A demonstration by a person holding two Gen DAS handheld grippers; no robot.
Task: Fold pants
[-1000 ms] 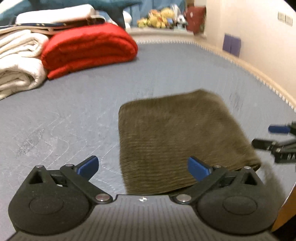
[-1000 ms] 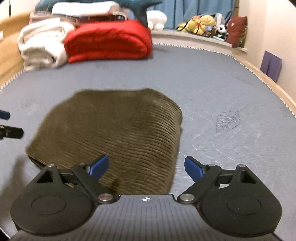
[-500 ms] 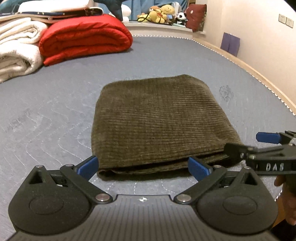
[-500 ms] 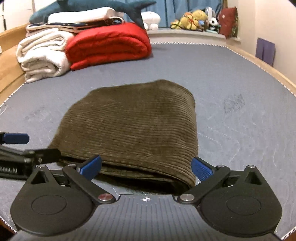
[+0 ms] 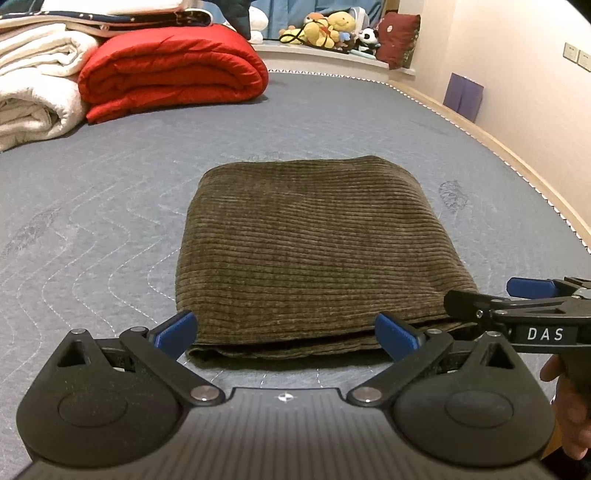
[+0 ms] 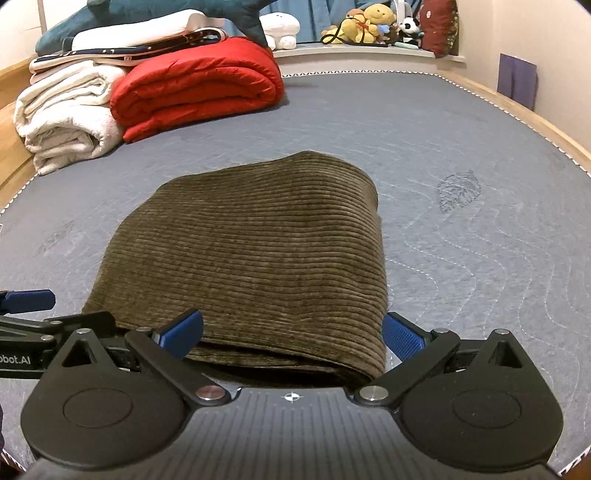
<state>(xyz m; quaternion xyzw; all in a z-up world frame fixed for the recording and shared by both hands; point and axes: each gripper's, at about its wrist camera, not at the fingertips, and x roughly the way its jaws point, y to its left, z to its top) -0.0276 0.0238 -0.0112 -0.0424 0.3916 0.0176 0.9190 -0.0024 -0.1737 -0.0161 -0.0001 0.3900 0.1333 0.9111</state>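
The olive-brown corduroy pants (image 5: 310, 251) lie folded into a flat rectangle on the grey-blue quilted mattress (image 5: 110, 221); they also show in the right wrist view (image 6: 258, 258). My left gripper (image 5: 286, 330) is open and empty, just in front of the near folded edge. My right gripper (image 6: 293, 332) is open and empty, at the near right corner of the pants. The right gripper also shows in the left wrist view (image 5: 517, 306), and the left gripper in the right wrist view (image 6: 33, 314).
A rolled red quilt (image 5: 170, 70) and folded white blankets (image 5: 33, 85) lie at the far left of the mattress. Plush toys (image 5: 328, 27) sit on a ledge behind. A wooden bed edge (image 5: 517, 162) runs along the right, by the wall.
Both grippers have drawn back toward the near edge of the folded pants and steadied. The pants lie still, now centred in both views.
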